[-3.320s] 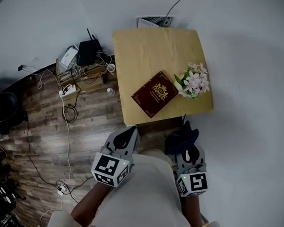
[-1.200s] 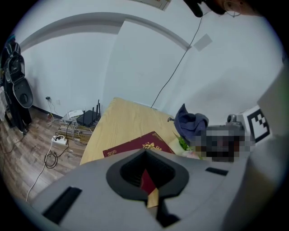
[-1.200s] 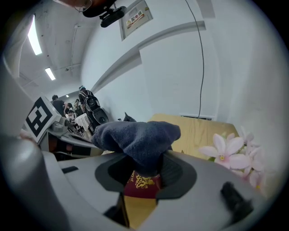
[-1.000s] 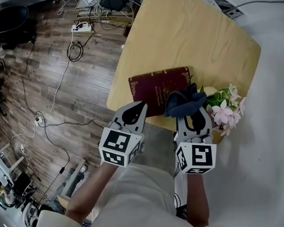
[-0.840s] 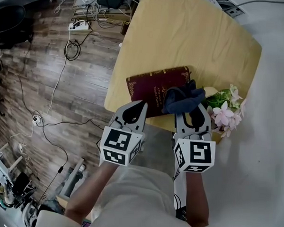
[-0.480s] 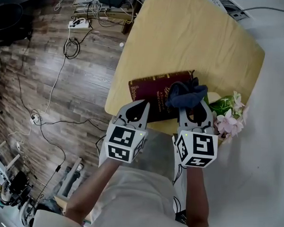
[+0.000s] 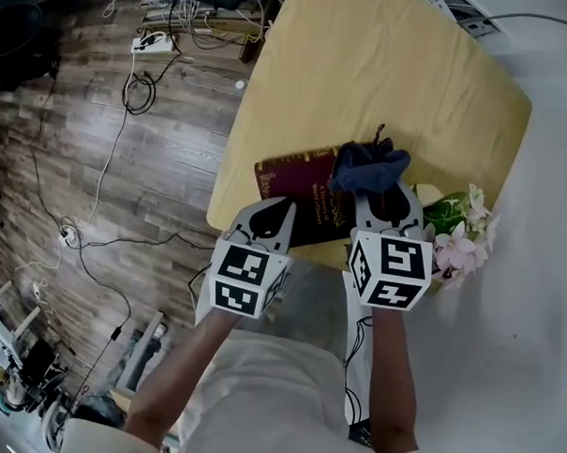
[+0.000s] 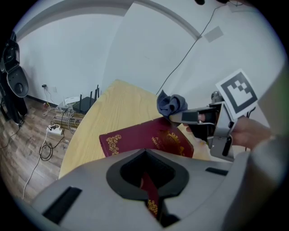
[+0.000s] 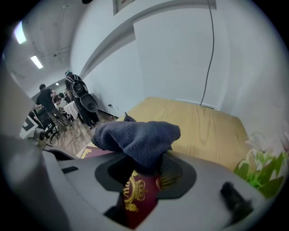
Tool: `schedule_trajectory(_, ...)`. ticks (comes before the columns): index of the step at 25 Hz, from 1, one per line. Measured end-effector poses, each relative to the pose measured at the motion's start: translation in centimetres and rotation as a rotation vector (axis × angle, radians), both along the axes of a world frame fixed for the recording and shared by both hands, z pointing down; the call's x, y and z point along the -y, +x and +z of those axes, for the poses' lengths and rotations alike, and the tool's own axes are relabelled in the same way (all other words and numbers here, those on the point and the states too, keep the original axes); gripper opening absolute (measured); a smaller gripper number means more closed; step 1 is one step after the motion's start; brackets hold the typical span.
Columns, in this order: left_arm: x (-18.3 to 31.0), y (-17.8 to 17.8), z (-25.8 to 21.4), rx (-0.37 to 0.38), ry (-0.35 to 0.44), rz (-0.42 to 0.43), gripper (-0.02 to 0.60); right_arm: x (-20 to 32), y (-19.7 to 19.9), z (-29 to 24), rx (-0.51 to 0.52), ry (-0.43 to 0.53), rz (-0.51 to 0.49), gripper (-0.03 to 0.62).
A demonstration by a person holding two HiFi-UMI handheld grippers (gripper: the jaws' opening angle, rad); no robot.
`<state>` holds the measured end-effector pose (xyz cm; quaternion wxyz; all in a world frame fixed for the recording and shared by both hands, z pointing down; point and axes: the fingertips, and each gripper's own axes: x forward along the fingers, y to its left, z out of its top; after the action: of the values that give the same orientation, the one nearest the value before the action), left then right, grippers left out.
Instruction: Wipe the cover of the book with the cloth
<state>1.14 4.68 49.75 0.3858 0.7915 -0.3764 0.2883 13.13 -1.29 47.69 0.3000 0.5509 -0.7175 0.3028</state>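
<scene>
While the right gripper (image 7: 386, 197) keeps its fingers closed on the dark blue cloth (image 7: 366, 166), the bundle sits over the far right part of the dark red book (image 7: 299, 189); whether it touches the cover, I cannot tell. The book lies flat by the near edge of the yellow table (image 7: 384, 75), and the pink flowers (image 7: 461, 240) are near it on the right. The left gripper (image 7: 282, 208) has its fingers together and holds nothing, its tips above the book's near edge.
</scene>
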Motion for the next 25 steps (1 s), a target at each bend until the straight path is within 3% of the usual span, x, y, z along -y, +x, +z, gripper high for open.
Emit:
schedule_trajectory(3, 0.0, 0.0, 0.0, 0.021, 0.003, 0.009, 0.008, 0.4, 0.3, 0.7, -0.034, -0.025, -0.005, 0.149)
schedule_trajectory(8, 0.2, 0.1, 0.2, 0.132, 0.028, 0.038, 0.008, 0.5, 0.1, 1.4, -0.090, -0.039, -0.054, 0.149)
schedule_trajectory(13, 0.4, -0.2, 0.2, 0.090, -0.023, -0.003, 0.008, 0.2, -0.1, 1.4, -0.106, -0.055, -0.073, 0.149)
schedule_trajectory(25, 0.5, -0.1, 0.2, 0.074, -0.021, -0.022, 0.008, -2.4, -0.3, 1.7, -0.103, -0.111, -0.077, 0.149)
